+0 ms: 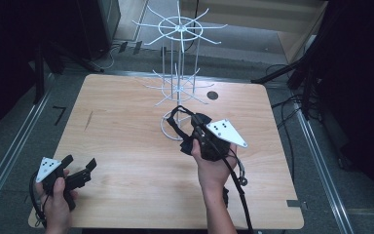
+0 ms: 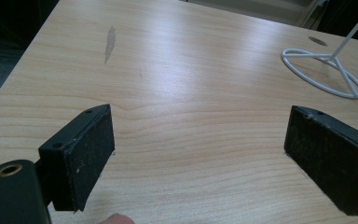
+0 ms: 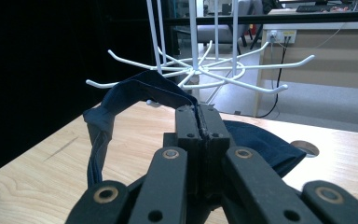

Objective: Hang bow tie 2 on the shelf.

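Wooden table (image 1: 126, 146), white wire rack (image 1: 177, 73) on it

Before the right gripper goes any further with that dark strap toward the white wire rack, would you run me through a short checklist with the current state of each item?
1. Right gripper clamped on the dark fabric strap: ok, jaws closed with the fabric pinched between them.
2. Strap loop hanging open: ok, it arcs out to one side of the jaws.
3. Loop already on a hook of the white wire rack: cannot tell; in the right gripper view it overlaps a lower hook.
4. Rack standing upright on its ring base: ok.
5. Left gripper out of the way: ok, open and near the table's front left corner.
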